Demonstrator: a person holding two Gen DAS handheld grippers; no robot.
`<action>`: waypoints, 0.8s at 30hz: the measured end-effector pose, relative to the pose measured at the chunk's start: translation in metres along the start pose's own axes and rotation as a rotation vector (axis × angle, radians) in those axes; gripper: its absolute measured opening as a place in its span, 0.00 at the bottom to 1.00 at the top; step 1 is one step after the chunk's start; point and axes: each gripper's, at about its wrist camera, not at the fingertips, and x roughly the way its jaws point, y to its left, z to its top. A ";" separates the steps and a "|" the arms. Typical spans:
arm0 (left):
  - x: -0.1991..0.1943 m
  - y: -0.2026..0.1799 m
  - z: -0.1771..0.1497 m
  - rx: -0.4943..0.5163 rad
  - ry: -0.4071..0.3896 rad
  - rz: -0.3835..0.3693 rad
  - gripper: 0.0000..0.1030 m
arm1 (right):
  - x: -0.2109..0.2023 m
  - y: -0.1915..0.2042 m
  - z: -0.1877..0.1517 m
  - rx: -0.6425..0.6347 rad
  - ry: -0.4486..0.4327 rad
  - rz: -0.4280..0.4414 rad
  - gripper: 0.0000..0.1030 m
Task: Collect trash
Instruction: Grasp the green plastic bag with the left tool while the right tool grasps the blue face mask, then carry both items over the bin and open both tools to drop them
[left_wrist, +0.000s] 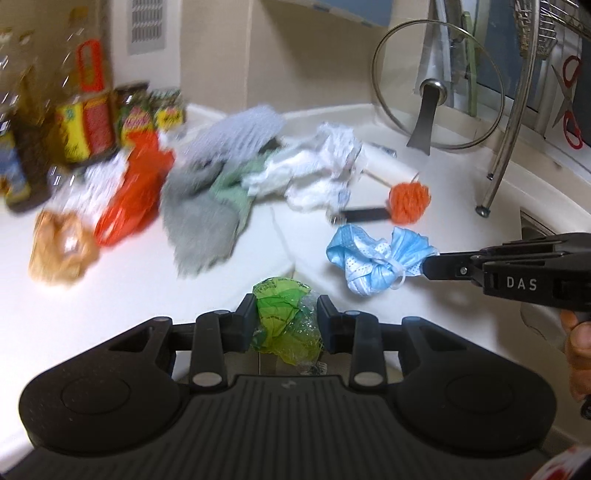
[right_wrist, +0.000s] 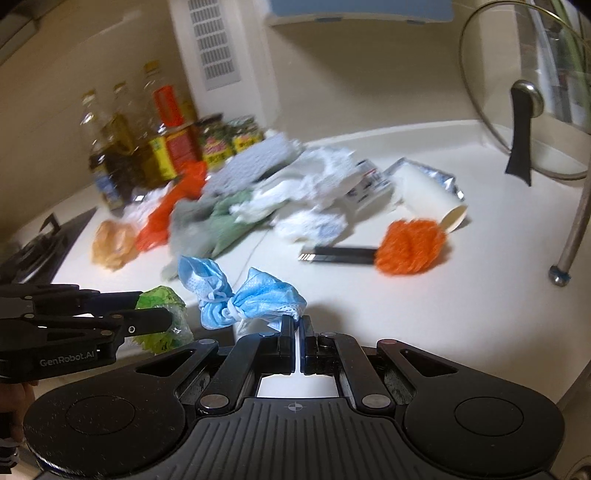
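Note:
My left gripper (left_wrist: 287, 318) is shut on a crumpled green plastic wrapper (left_wrist: 284, 317), held above the white counter; it also shows in the right wrist view (right_wrist: 162, 317). My right gripper (right_wrist: 297, 322) is shut on a bunched blue face mask (right_wrist: 236, 295), held in the air; the mask shows in the left wrist view (left_wrist: 373, 258) at the tip of the right gripper (left_wrist: 428, 264). More trash lies on the counter: white crumpled tissues (right_wrist: 314, 192), an orange plastic bag (right_wrist: 166, 210), a tan wrapper (right_wrist: 110, 243), a paper cup (right_wrist: 432, 195).
Grey and green cloths (right_wrist: 218, 206) lie in the pile. An orange scrubber (right_wrist: 410, 247) with a black handle lies to the right. Oil bottles and jars (right_wrist: 159, 147) stand at the back left. A glass pot lid (right_wrist: 524, 92) leans at the back right. A stove (right_wrist: 33, 247) is at left.

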 end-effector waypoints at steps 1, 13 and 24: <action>-0.004 0.002 -0.006 -0.006 0.010 0.000 0.30 | -0.001 0.005 -0.003 -0.002 0.009 0.002 0.02; -0.022 0.045 -0.064 -0.037 0.107 -0.009 0.30 | 0.008 0.083 -0.047 -0.172 0.114 -0.020 0.02; 0.013 0.063 -0.093 -0.028 0.207 -0.038 0.30 | 0.060 0.101 -0.098 -0.257 0.276 -0.081 0.03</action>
